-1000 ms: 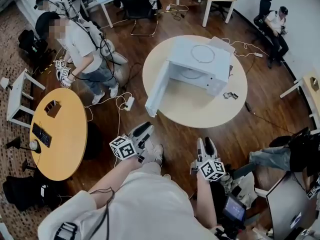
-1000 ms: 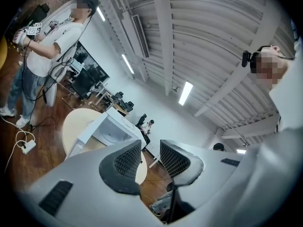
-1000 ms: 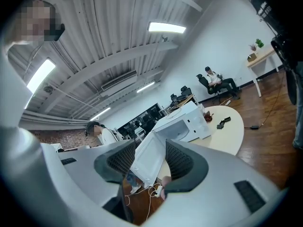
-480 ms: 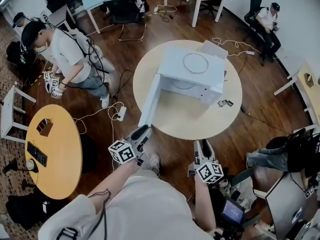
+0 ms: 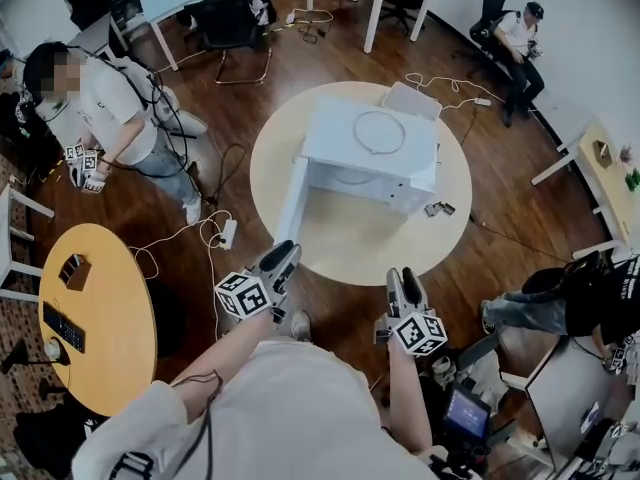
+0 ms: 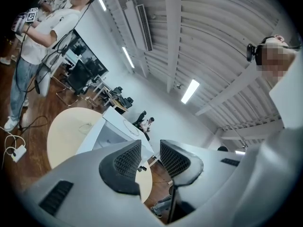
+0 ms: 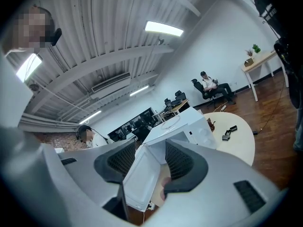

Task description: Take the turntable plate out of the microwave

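Head view showed you at the near edge of the round table (image 5: 440,253), with both grippers held out level and short of it. The microwave (image 5: 400,163) stood at the table's middle. Its door (image 5: 292,206) was swung fully open toward your left. The plate (image 5: 350,177) lay inside the cavity, only faintly visible as a pale oval on the floor of the oven. A thin ring (image 5: 378,131) rested on the microwave's top, and two small dark bits (image 5: 437,208) lay on the table to its right.

Your left gripper (image 5: 284,256) pointed at the foot of the door, clear of it. In the left gripper view the left gripper (image 6: 150,156) had its jaws a narrow gap apart, with nothing between them.

Your right gripper (image 5: 404,281) hung just off the table's near rim. In the right gripper view the right gripper (image 7: 150,161) had its jaws spread wide and empty, and the door (image 7: 142,181) was framed far off between them.

Well to your left a person (image 5: 105,98) stood, and another person (image 5: 515,30) sat by the far wall.
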Demonstrator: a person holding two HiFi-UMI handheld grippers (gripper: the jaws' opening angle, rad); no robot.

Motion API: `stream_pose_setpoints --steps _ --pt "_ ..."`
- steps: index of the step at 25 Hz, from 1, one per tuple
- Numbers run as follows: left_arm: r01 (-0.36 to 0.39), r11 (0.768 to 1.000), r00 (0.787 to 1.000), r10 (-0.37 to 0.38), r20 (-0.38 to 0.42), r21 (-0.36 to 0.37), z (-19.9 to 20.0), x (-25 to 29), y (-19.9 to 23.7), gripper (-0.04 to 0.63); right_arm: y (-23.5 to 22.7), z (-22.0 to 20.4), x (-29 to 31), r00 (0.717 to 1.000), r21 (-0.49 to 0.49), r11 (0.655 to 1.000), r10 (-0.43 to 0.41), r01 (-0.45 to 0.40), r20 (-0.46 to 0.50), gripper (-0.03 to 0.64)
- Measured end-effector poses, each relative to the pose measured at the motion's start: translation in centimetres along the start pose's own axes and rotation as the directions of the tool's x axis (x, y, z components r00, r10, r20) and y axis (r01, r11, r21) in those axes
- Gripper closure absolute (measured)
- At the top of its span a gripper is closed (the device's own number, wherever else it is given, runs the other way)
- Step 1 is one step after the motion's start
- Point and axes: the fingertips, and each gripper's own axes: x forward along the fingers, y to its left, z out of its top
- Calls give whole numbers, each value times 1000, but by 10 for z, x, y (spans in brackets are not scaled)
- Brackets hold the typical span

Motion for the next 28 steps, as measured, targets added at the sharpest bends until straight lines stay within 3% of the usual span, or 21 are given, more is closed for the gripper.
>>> stream_pose_setpoints --steps 11,23,28 --pt "16 996 998 -10 -66 89 17 29 18 488 -2 12 51 1000 -49 999 -12 13 11 410" --pt "-19 996 999 23 -41 92 22 31 20 488 2 9 90 997 -64 996 61 -65 -52 410" --pt "-67 996 998 68 -17 50 18 53 24 488 -10 21 104 992 -49 993 99 -103 -83 410"
